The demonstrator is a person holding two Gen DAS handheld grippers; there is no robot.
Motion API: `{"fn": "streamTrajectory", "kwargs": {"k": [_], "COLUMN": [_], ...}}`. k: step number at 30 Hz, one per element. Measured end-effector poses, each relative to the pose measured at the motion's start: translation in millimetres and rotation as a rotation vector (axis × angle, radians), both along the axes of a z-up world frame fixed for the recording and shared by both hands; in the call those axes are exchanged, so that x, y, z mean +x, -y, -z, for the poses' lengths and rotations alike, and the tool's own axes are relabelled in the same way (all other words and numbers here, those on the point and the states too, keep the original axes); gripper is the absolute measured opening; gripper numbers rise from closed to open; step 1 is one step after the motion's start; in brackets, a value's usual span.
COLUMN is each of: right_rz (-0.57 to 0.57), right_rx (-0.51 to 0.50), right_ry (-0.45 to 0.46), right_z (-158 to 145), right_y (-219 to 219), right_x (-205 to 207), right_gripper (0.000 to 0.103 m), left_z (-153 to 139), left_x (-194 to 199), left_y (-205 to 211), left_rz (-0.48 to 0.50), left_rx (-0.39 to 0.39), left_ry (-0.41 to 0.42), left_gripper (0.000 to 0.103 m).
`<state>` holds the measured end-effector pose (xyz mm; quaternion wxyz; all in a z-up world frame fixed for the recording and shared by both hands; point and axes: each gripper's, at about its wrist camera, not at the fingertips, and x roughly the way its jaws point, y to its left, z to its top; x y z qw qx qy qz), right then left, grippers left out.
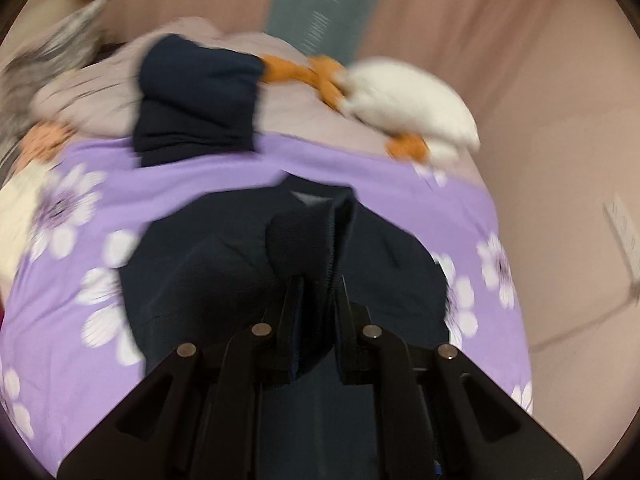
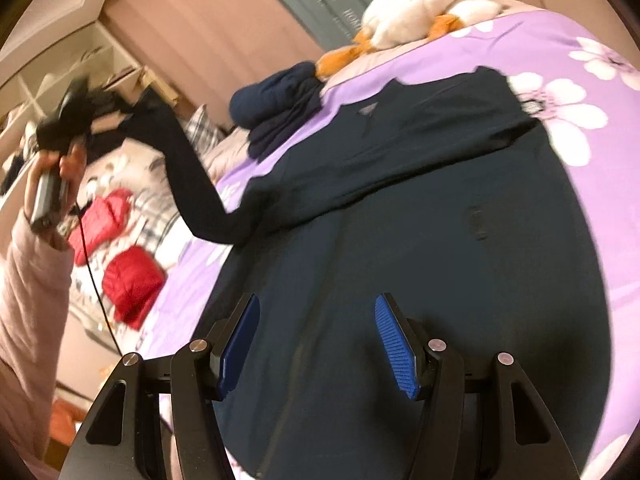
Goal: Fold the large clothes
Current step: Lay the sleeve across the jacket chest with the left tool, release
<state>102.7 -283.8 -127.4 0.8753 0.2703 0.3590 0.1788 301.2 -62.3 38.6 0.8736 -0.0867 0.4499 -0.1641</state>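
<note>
My left fingers [image 1: 318,300] clamp the navy garment's [image 2: 400,208] limp, light sleeve cuff; my right fingers [image 2: 318,344] hover apart above its soft body.

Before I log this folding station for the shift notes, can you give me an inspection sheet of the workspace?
Surface: purple flowered bedspread.
Job's things: navy jacket spread flat, sleeve lifted off the bed; folded navy clothes behind it.
Clutter: white and orange plush toy; red items beyond the bed edge.
Grippers: left tool shut on the sleeve; right tool open above the jacket, empty.
Cables: black cord hanging below the left hand.
Surroundings: pinkish wall, open shelves.
</note>
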Motion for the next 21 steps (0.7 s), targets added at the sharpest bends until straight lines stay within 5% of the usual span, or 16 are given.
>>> {"fn": "streamTrajectory", "kwargs": {"k": [6, 9, 10, 17, 21], "right_rz": [0.076, 0.107, 0.113, 0.074, 0.016], "right_rx": [0.016, 0.022, 0.023, 0.060, 0.120], "right_ry": [0.015, 0.005, -0.003, -0.037, -0.065], "right_z": [0, 5, 7, 9, 5], "right_y": [33, 47, 48, 55, 41], "right_x": [-7, -10, -8, 10, 47], "right_gripper": [0.061, 0.061, 0.061, 0.063, 0.070], "left_z": [58, 91, 94, 103, 127], "left_x": [24, 35, 35, 27, 10], "left_y": [125, 154, 157, 88, -4], "left_rz": [0.172, 0.198, 0.205, 0.145, 0.014], "left_rx": [0.137, 0.157, 0.135, -0.021, -0.076], "left_ry": [-0.057, -0.127, -0.139, -0.138, -0.149], "left_gripper": [0.017, 0.055, 0.055, 0.073, 0.073]}}
